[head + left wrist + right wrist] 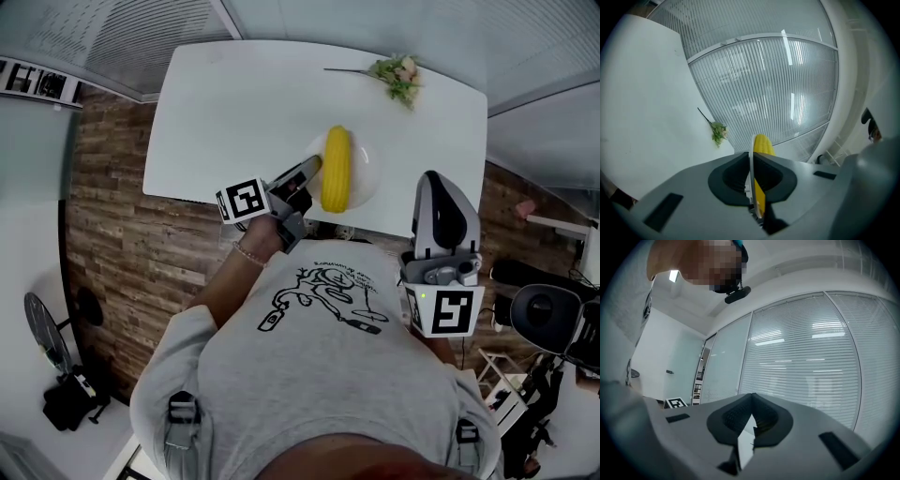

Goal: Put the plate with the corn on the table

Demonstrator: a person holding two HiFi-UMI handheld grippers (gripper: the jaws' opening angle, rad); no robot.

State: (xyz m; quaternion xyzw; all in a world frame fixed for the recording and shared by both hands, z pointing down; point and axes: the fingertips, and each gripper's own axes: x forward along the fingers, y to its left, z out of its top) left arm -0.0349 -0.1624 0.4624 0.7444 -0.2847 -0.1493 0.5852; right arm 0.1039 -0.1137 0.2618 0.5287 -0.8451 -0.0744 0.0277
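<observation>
While your left gripper (309, 171) pinches the plate (368, 171) by its rim, the plate, corn (336, 169) on it, is at the table's (234, 112) near edge. Your right gripper (433, 180), jaws pressed together and empty, points upward.

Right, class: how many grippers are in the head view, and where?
2. The left gripper is at the table's near edge, jaws shut on the plate holding the corn. The right gripper is off the table, beside the person, jaws shut.
</observation>
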